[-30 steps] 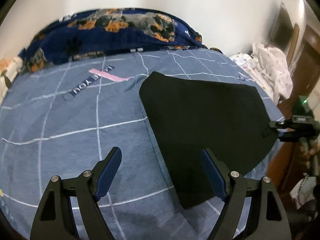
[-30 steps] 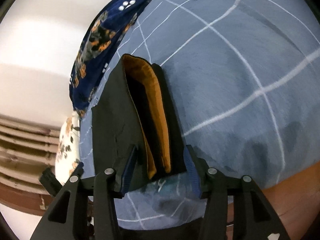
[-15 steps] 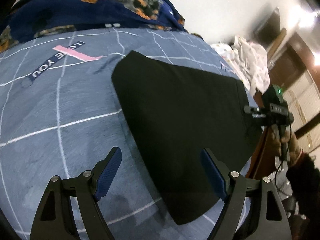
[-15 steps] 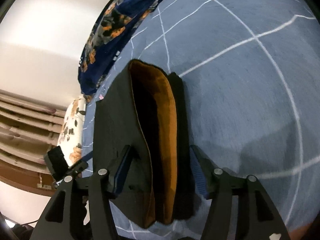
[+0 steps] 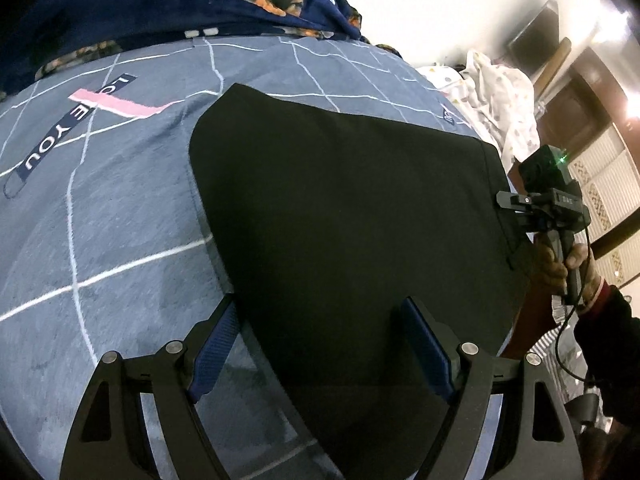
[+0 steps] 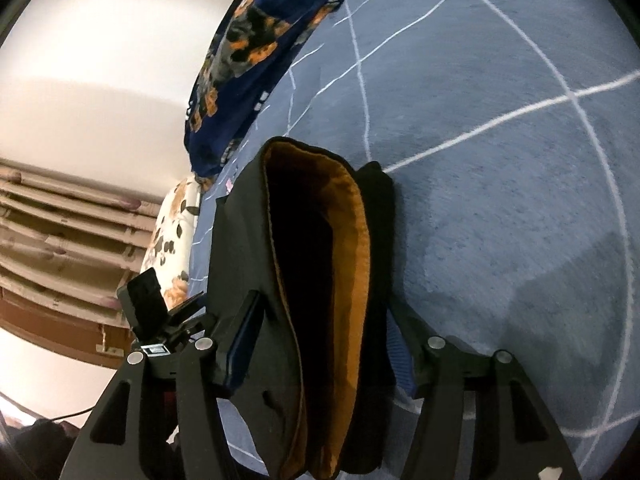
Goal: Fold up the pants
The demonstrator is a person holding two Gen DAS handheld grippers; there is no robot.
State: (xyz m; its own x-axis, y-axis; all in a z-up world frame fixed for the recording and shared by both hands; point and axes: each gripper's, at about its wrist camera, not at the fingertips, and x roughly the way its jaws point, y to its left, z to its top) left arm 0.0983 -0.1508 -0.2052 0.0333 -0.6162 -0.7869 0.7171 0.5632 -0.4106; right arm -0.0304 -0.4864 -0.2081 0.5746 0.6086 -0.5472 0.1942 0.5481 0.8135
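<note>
While both hand-held grippers wait at the near edge of a bed, a pair of black pants (image 5: 344,216) lies flat on a blue-grey bedsheet (image 5: 120,240) crossed by white lines, already folded into one broad panel. From the left wrist view, the left gripper (image 5: 320,350) is spread wide, its blue-padded fingers straddling the near end of the pants without pinching anything. At the far right edge of the cloth, the right gripper (image 5: 516,204) is seen from the side, held in a hand (image 5: 560,264). From the right wrist view, the right gripper (image 6: 318,354) is also spread, with the open end of the pants between its fingers; an orange lining (image 6: 348,280) shows inside the gaping layers. The fabric looks soft, limp and fairly thick, probably fleece-lined, so it should sag when lifted and its layers may slide apart. A sound hold would likely pinch all layers together at the two near corners. A dark blue floral blanket (image 5: 168,4) is bunched along the far side of the bed.
</note>
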